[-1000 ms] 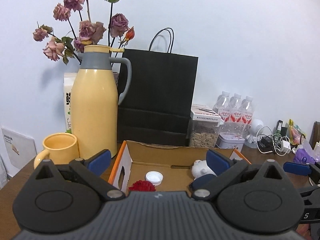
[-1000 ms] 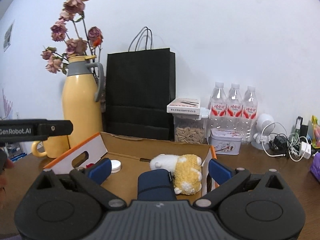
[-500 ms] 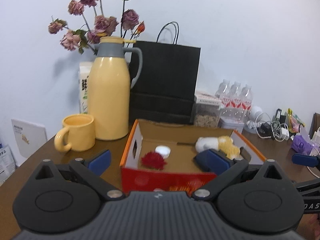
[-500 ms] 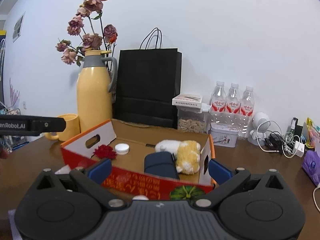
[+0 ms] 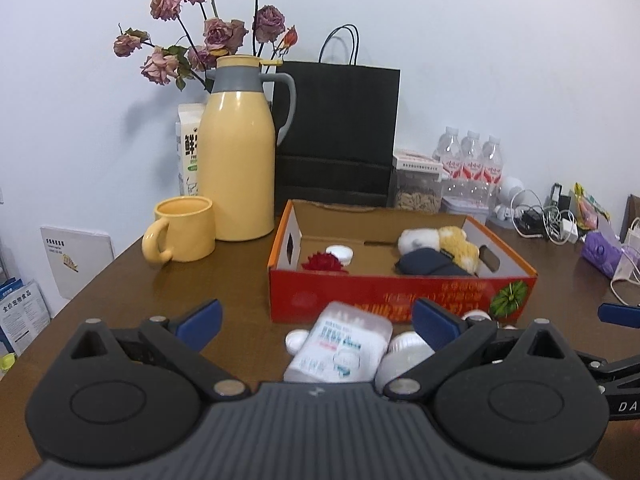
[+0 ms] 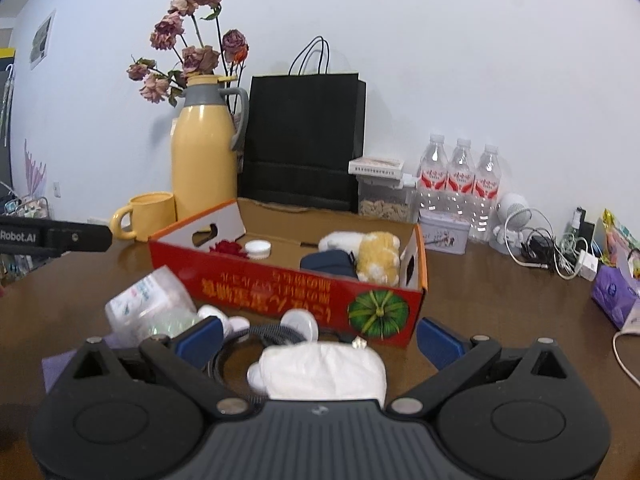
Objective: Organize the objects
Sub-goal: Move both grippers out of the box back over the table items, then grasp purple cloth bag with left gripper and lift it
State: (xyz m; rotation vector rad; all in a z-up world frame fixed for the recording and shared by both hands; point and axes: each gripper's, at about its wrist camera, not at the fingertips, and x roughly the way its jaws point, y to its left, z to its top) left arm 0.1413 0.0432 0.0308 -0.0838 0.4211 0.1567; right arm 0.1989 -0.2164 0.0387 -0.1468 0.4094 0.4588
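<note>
A red cardboard box (image 5: 400, 296) (image 6: 280, 280) on the brown table holds a red flower (image 5: 324, 262), a white lid (image 5: 339, 253), a dark blue pouch (image 5: 428, 265) and a white-and-yellow plush toy (image 5: 440, 240). In front of the box lie a clear plastic pack (image 5: 340, 346) (image 6: 148, 308), small white round items (image 5: 404, 346) and a white soft bundle (image 6: 320, 372). My left gripper (image 5: 316, 322) is open above the pack. My right gripper (image 6: 318, 334) is open over the white bundle. Neither holds anything.
A yellow thermos (image 5: 236, 168), a yellow mug (image 5: 182, 228), dried roses, a black paper bag (image 5: 336, 132), a jar, water bottles (image 5: 472, 164) and a tangle of cables (image 5: 540, 220) stand behind and right of the box. A purple pack (image 6: 612, 292) lies at the right.
Both grippers have pulled back from over the box toward the table's near edge. The loose items in front of the box have come into view. Both stay open.
</note>
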